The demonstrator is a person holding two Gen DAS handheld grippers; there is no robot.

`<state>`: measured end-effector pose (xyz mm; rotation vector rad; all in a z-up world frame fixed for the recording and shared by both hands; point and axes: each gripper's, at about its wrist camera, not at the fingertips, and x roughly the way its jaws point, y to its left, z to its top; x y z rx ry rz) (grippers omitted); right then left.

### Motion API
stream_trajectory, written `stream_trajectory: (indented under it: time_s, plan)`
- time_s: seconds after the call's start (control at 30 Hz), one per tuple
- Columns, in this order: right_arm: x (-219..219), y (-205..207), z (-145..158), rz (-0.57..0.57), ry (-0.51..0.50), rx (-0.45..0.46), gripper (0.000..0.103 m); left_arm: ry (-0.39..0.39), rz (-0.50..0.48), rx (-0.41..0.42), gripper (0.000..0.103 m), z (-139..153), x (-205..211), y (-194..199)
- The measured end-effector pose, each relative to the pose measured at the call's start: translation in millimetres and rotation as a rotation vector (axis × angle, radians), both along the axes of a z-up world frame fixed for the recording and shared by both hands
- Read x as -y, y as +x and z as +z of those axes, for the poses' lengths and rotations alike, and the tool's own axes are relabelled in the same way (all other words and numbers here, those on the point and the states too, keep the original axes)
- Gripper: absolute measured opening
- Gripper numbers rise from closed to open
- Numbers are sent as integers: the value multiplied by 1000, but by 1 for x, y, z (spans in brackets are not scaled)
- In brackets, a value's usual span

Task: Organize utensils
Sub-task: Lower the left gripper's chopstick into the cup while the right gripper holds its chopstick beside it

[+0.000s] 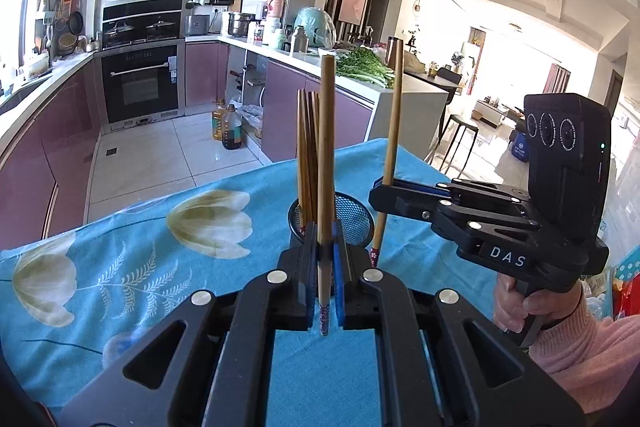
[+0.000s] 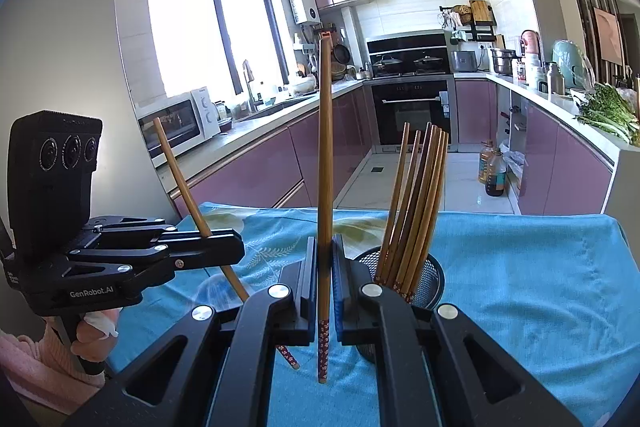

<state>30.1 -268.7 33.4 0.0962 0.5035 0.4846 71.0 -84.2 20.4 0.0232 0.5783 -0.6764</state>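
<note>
A black mesh holder [image 1: 352,217] stands on the blue flowered cloth with several wooden chopsticks [image 1: 308,151] upright in it; it also shows in the right wrist view [image 2: 430,275]. My left gripper [image 1: 326,267] is shut on one wooden chopstick [image 1: 327,147], held upright just in front of the holder. My right gripper [image 2: 325,267] is shut on another chopstick [image 2: 325,147], upright, to the left of the holder. The right gripper also shows in the left wrist view [image 1: 384,193] beside the holder, and the left gripper in the right wrist view [image 2: 236,249].
The table [image 1: 160,267] is covered by a blue cloth with pale flowers. Behind it are purple kitchen cabinets, an oven [image 1: 140,83], oil bottles [image 1: 230,127] on the floor and a counter with greens [image 1: 360,67]. A stool [image 1: 460,131] stands to the right.
</note>
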Motion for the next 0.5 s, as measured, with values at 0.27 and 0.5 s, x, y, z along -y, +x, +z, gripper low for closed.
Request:
stream_trajectory:
  time_s: [0.27,0.5]
  plan:
    - [1,1,5,2,4,15,6,1,-13,24,7,13,6,0]
    - [2,1,8,3,8,25,6,1,-18,33,7,20,10,0]
